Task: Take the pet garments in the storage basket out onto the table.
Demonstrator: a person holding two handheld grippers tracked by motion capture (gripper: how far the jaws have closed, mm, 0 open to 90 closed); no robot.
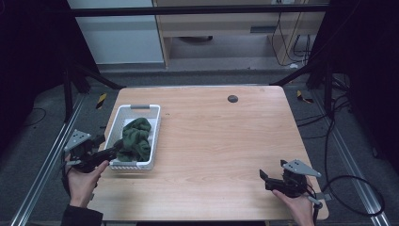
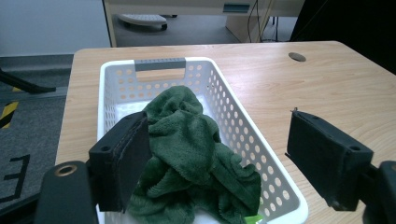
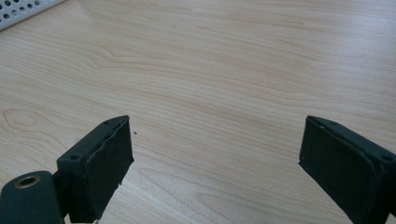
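Left gripper [image 2: 217,163], jaws wide, straddles the near end of the white perforated basket [image 1: 156,123], apparently poised to take the crumpled green towel [image 2: 191,154]. Right gripper [image 3: 215,168], jaws wide and empty, idles over bare table [image 1: 226,136] at near right.

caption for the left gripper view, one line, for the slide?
Left gripper, open, poised at the near end of a white basket holding a crumpled green towel on a wooden table.

Light wooden table [image 1: 221,141], white perforated basket [image 1: 153,136] near its left edge, dark round grommet [image 1: 232,98] far side
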